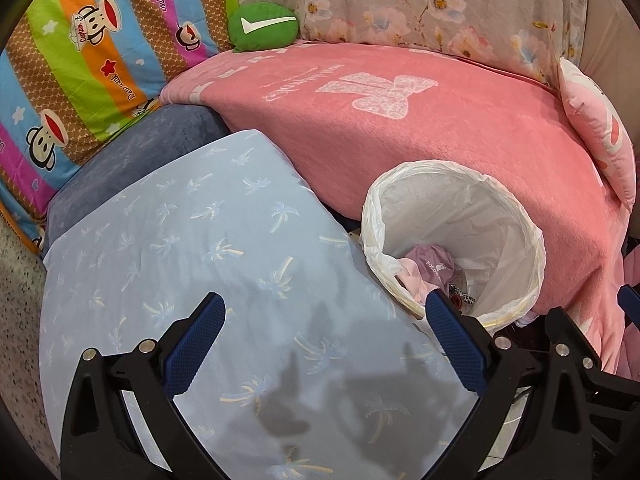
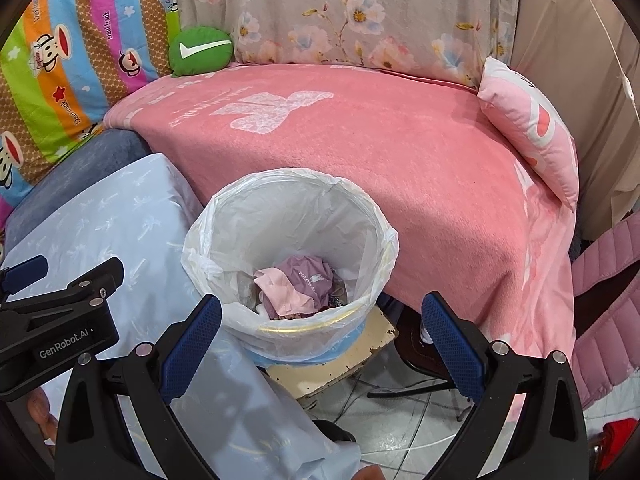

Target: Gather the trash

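Your right gripper [image 2: 320,336] and left gripper [image 1: 326,340] both hang with jaws apart, holding nothing; crumpled purple and pink wrappers [image 2: 304,286] lie inside the lined bin [image 2: 288,200]; next, probably, find remaining litter on the pink blanket [image 2: 360,140].

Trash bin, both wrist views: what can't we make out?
- Trash bin bottom, both views: crumpled purple wrapper and pink scrap cover what's beneath.
- Bin's near rim, left wrist view: hidden behind a left gripper finger.
- Bin's base, right wrist view: liner overhang hides how it sits on the beige board.
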